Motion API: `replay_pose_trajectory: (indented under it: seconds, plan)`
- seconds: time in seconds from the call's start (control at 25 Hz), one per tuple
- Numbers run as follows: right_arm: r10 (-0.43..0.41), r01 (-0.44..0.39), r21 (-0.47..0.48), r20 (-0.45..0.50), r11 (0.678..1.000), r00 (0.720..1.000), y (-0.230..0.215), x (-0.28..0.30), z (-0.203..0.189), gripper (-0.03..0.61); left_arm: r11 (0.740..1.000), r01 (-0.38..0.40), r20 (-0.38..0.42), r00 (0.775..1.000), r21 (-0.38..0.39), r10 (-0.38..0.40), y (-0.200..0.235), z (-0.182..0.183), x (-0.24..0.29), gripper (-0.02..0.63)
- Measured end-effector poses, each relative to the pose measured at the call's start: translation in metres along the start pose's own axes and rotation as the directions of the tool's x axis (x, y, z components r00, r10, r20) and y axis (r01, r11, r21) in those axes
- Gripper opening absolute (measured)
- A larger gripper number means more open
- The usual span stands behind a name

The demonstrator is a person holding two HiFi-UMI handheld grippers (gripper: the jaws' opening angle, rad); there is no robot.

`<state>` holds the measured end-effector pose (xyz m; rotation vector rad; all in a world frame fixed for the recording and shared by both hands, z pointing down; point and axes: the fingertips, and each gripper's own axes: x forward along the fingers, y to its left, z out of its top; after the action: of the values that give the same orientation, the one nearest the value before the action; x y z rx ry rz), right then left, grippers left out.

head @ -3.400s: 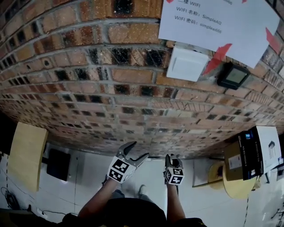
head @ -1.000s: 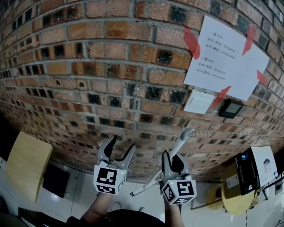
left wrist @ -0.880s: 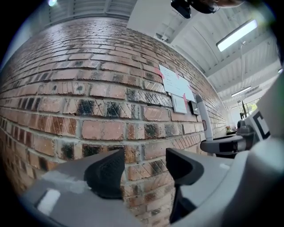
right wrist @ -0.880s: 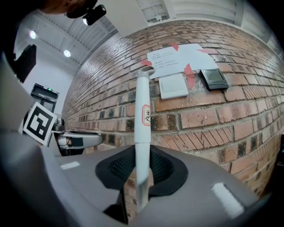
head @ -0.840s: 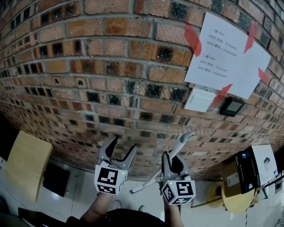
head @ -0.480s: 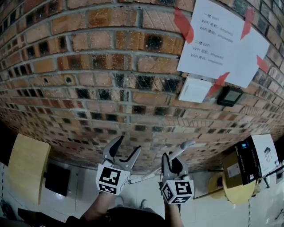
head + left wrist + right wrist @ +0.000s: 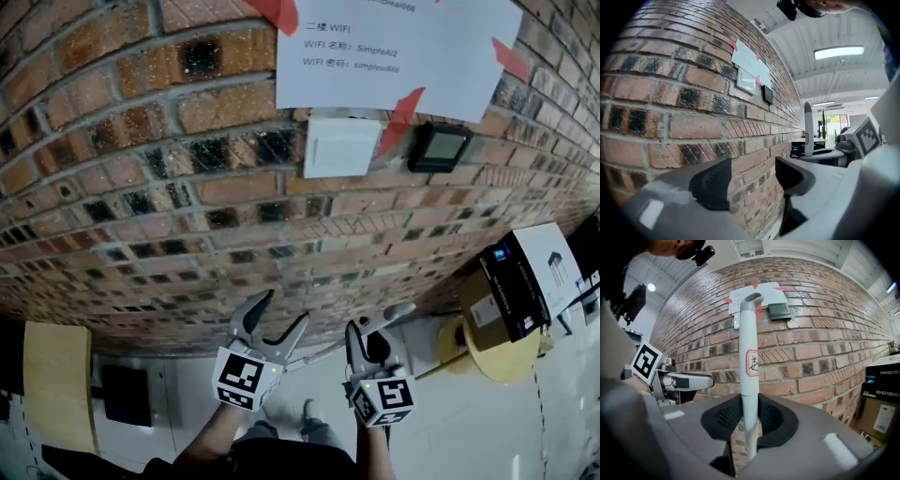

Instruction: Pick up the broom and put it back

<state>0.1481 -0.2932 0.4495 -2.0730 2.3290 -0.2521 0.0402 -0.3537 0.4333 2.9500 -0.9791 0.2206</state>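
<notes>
The broom's pale grey handle [image 7: 749, 357] stands upright between the pads of my right gripper [image 7: 750, 420], which is shut on it; a red-edged label sits on the shaft and its hooked top reaches the paper notice. In the head view the handle [image 7: 396, 313] slants from upper right down to the left, passing through the right gripper [image 7: 366, 330]. The broom's head is hidden. My left gripper [image 7: 281, 311] hangs to the left of it, jaws apart, with only brick wall showing between them [image 7: 752, 178]. The handle [image 7: 807, 126] shows off to its right.
A brick wall [image 7: 187, 187] fills the view just ahead. It carries a taped paper notice [image 7: 394, 47], a white switch plate [image 7: 339, 145] and a small black device [image 7: 439, 146]. A cardboard box [image 7: 516, 286] on a round yellow stool [image 7: 497, 354] stands right; a wooden board [image 7: 58, 384] left.
Both grippers have come down and along the wall, the right still holding the handle. The handle's top now sits lower against the bricks, and the notice has slid to the top of the view.
</notes>
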Motion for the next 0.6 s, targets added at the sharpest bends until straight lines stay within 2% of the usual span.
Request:
replay_pose_trajectory:
  seconds: [0.24, 0.6]
  plan:
    - [-0.058, 0.056, -0.051, -0.04, 0.997, 0.998, -0.05, -0.029, -0.028, 0.087, 0.989, 0.146, -0.018, 0.989, 0.002, -0.146, -0.05, -0.02, 0.039, 0.299]
    - [-0.127, 0.118, -0.071, -0.145, 0.99, 0.981, -0.134, -0.073, -0.096, 0.087, 0.941, 0.339, -0.038, 0.94, 0.013, -0.338, -0.128, -0.052, 0.089, 0.308]
